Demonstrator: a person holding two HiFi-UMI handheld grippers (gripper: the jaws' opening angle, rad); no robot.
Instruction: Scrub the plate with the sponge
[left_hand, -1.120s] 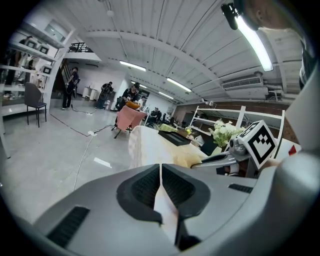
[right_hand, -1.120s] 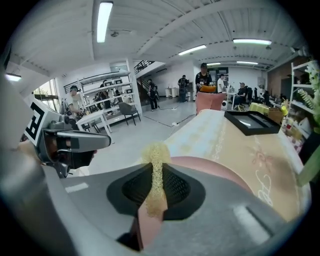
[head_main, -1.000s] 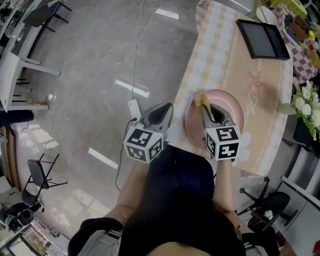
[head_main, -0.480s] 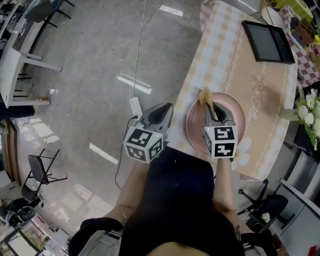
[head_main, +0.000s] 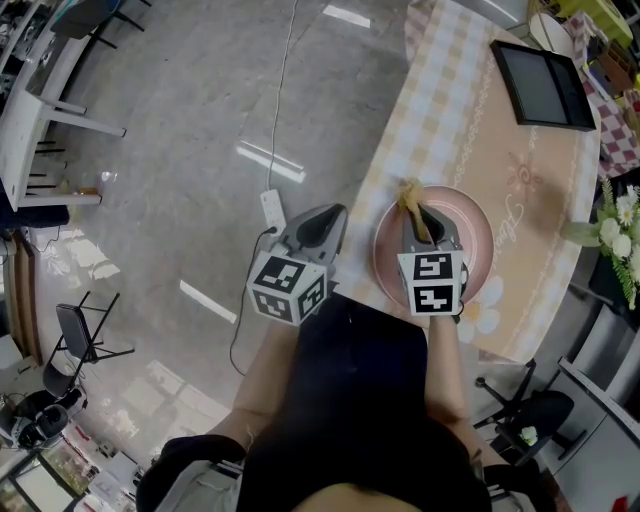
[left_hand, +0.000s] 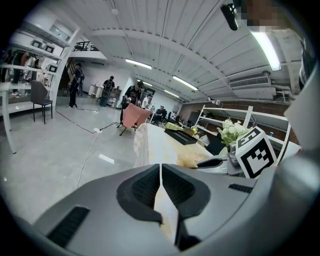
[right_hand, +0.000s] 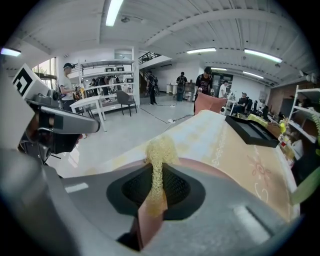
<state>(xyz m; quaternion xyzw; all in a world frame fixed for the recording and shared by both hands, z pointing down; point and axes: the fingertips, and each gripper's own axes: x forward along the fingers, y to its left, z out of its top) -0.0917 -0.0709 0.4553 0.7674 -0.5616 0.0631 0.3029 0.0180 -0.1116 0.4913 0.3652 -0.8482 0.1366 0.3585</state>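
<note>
In 1 second my right hand-held gripper (head_main: 416, 218), clamped on the sponge (head_main: 408, 194), only shifted slightly at the far rim of the plate (head_main: 472, 226); the scrubbing seems to continue there. My left hand-held gripper (head_main: 324, 224) has its jaws together, holding nothing.

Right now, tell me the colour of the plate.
Pink. The plate shows best in the head view.

The place looked like a large open lab or workshop hall. It had a polished grey floor (head_main: 180, 150) with a power strip (head_main: 271, 210) on a cable, strip lights (right_hand: 112, 10) overhead, white open shelving (right_hand: 107, 75), desks (head_main: 30, 110), chairs (head_main: 72, 330), several people (right_hand: 205, 82) standing about, and what seemed a mezzanine railing (left_hand: 85, 46) far off.
</note>
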